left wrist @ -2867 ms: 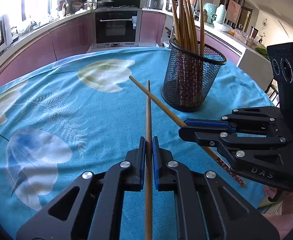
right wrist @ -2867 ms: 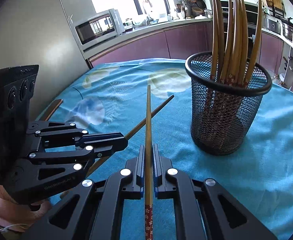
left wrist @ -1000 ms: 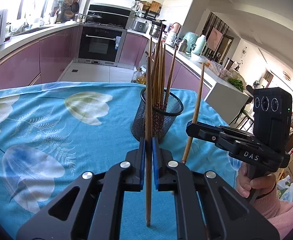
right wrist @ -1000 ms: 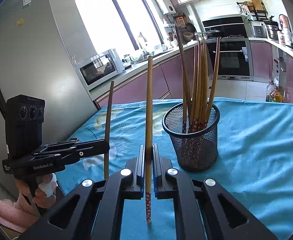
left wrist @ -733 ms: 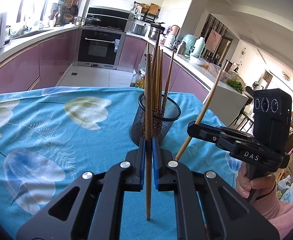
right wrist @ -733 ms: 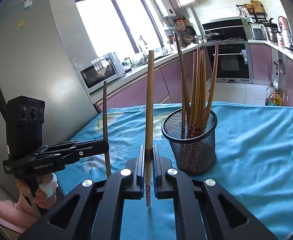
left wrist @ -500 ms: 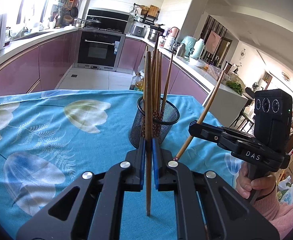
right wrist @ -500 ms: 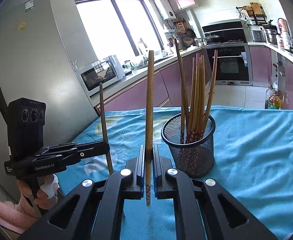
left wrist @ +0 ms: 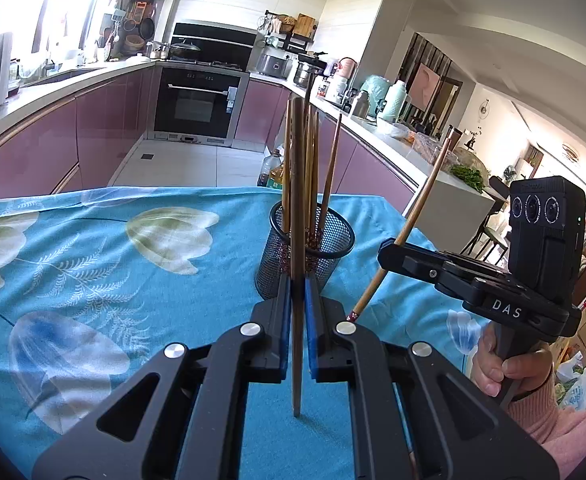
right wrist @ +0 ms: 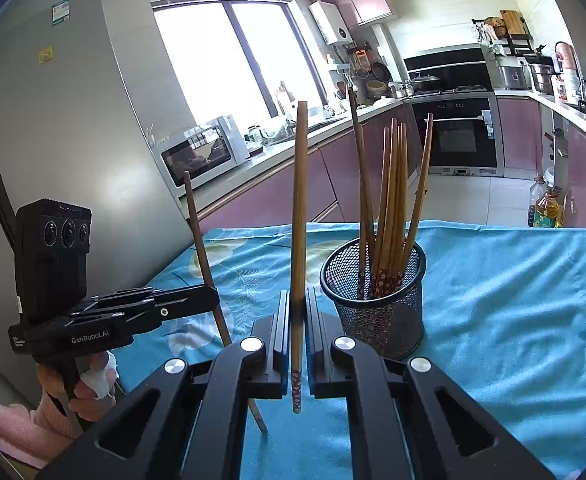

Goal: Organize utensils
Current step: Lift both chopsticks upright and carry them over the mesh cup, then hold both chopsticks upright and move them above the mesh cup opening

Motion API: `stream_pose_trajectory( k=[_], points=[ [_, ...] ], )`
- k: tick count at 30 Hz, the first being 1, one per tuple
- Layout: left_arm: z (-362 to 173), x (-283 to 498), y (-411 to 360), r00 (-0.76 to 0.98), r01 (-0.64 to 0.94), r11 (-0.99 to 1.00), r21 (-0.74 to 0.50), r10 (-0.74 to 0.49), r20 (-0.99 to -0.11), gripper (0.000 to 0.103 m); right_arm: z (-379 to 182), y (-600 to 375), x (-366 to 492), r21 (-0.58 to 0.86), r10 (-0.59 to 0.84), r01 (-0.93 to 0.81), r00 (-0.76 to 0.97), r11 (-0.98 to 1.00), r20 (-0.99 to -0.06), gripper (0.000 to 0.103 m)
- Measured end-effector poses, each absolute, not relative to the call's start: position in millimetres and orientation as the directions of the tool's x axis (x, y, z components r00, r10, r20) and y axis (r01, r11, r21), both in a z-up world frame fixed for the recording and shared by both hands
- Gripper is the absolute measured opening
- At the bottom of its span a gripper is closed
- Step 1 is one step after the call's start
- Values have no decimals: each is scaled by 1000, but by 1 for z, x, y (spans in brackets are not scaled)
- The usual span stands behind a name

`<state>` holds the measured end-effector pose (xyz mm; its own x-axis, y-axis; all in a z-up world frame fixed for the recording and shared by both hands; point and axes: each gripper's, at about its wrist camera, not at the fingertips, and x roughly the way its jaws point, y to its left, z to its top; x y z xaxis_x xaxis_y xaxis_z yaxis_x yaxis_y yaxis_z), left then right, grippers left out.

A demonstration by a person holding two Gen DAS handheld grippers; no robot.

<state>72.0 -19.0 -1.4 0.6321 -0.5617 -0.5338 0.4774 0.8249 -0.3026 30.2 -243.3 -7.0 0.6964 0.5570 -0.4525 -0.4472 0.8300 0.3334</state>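
We hold one chopstick in each claw above the blue flowered cloth (left wrist: 93,264) that covers the surface. Our left claw (left wrist: 297,300) is pinching a plain wooden chopstick (left wrist: 298,240) that stands nearly upright between its blue pads, its lower tip hanging just over the cloth. Our right claw (right wrist: 298,320) is pinching a second chopstick (right wrist: 299,220), also close to upright, with its red flower-patterned end pointing down. In the left wrist view the right claw's chopstick leans to the right. The black mesh holder (right wrist: 373,292) stands on the cloth just beyond both claws, a little to the right of the right claw, and already carries a bundle of chopsticks (right wrist: 389,200) standing upright inside it. A hand (left wrist: 501,364) in a pink sleeve grips the right handle.
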Motion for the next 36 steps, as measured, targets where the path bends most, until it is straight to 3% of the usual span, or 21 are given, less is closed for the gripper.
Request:
stream_pose_trajectory(
  k=[36],
  points=[
    [8, 74, -32, 652, 488, 834, -257, -545, -527, 7, 4, -248, 30, 325, 549, -444, 716, 835, -431, 6]
  ],
)
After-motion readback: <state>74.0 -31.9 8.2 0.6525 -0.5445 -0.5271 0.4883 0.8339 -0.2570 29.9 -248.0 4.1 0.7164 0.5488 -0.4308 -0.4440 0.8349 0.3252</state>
